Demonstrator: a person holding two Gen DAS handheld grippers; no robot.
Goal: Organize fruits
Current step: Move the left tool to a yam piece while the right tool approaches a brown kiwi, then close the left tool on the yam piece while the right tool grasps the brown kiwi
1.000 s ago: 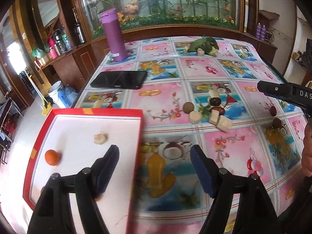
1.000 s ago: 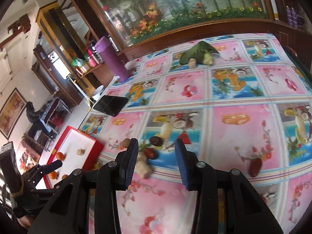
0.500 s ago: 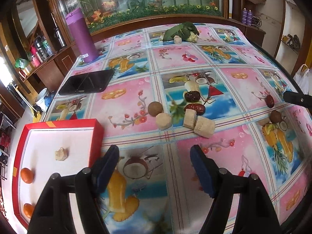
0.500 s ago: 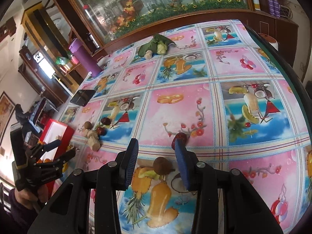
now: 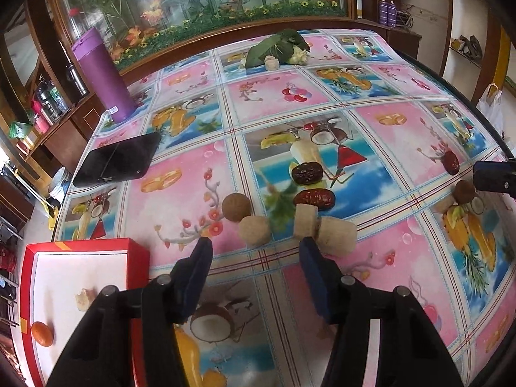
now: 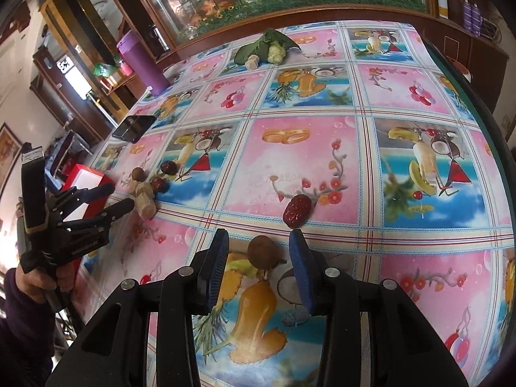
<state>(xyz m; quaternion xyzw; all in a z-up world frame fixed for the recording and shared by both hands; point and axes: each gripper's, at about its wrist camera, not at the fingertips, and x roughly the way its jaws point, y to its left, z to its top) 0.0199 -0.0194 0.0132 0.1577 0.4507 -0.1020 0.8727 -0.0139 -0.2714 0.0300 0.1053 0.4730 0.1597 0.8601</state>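
Two grippers hover over our table point(image 5: 403, 119), which wears a glossy plastic cloth printed with fruit squares in pink and blue. Our left gripper point(image 5: 254, 251) has just been closing its blue-padded fingers point(image 5: 198, 274); they stand apart with nothing between them, just short of a cluster: a round brown fruit point(image 5: 236, 207), a pale rough ball point(image 5: 254, 229), two beige cork-like chunks point(image 5: 335, 235) and two wrinkled dark red dates point(image 5: 314, 198). Left of them lies our red-rimmed white tray point(image 5: 87, 245), holding a smooth orange fruit point(image 5: 42, 333) and a pale crumbly piece point(image 5: 82, 300). Our right gripper point(image 6: 259, 251) has its fingers apart on either side of another round brown fruit point(image 6: 261, 251), not touching it; a lone date point(image 6: 296, 210) lies just beyond. Further back stand a purple tumbler point(image 5: 103, 77), a black phone point(image 5: 117, 161) and leafy greens point(image 5: 274, 48).
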